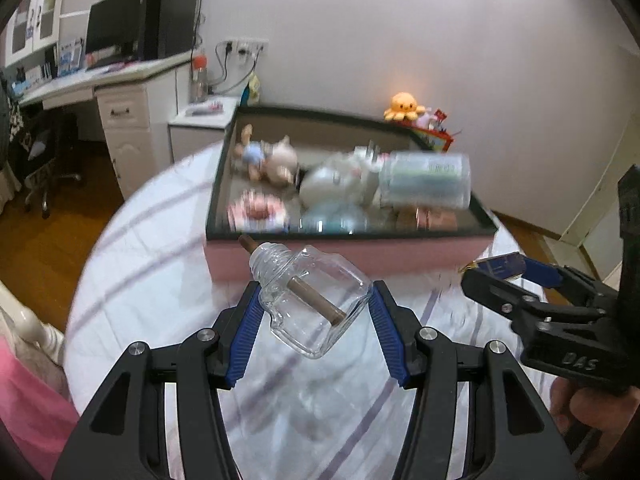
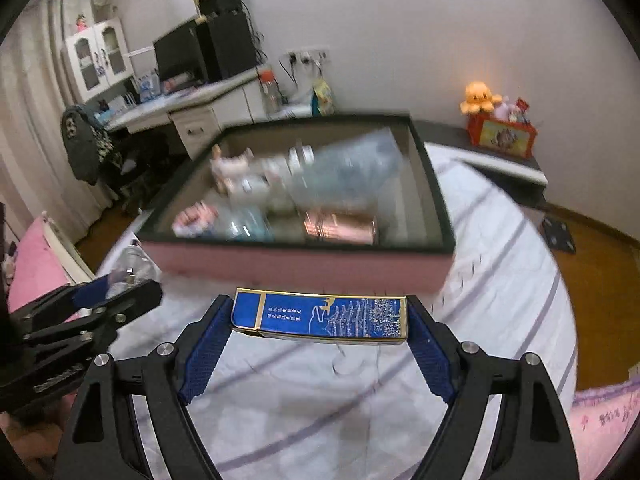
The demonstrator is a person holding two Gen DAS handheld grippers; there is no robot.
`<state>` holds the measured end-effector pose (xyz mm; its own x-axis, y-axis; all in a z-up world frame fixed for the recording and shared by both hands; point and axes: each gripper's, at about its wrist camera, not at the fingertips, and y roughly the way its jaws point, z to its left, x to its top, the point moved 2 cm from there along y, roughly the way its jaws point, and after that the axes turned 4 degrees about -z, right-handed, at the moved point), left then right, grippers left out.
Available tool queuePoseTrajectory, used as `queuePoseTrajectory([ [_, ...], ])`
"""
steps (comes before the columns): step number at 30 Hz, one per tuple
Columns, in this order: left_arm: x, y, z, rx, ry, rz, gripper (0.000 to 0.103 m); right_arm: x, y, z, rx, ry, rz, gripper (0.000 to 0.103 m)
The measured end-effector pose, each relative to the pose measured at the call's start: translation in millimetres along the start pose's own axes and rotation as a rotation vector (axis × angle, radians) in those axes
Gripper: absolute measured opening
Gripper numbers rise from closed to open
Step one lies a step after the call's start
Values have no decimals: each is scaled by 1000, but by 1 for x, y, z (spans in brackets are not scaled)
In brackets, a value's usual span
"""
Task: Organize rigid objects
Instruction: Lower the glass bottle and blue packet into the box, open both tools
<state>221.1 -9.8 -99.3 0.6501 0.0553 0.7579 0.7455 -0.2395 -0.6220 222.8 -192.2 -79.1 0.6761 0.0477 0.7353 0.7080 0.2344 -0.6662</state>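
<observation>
My left gripper [image 1: 316,292] is shut on a clear glass bottle [image 1: 316,304] with a brown wick rod through it, held above the table just in front of the pink box [image 1: 360,254]. My right gripper [image 2: 320,314] is shut on a flat blue and gold box [image 2: 324,316], held sideways in front of the same pink box [image 2: 300,268]. The right gripper also shows in the left wrist view [image 1: 496,272], and the left gripper in the right wrist view [image 2: 120,286]. The pink box holds plush toys [image 1: 276,160], a plastic jar [image 1: 424,180] and a copper-coloured case [image 2: 340,226].
The round table has a white cloth with purple stripes [image 2: 500,288]. A desk with a monitor [image 1: 116,24] stands at the back left. An orange octopus plush [image 2: 478,96] sits on a red box at the back right. Wooden floor surrounds the table.
</observation>
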Motion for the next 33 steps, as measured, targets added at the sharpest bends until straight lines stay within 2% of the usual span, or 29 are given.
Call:
queuePoseTrajectory([
  [6, 57, -3, -2, -6, 22, -96, 55, 56, -9, 3, -4, -39, -98, 85],
  [13, 126, 24, -2, -3, 38, -161, 55, 113, 19, -10, 2, -26, -133, 85],
  [21, 167, 81, -1, 11, 40, -124, 55, 156, 81, -27, 21, -4, -85, 85],
  [33, 169, 159, 1, 34, 47, -1, 55, 162, 147, -52, 58, 39, 58, 85],
])
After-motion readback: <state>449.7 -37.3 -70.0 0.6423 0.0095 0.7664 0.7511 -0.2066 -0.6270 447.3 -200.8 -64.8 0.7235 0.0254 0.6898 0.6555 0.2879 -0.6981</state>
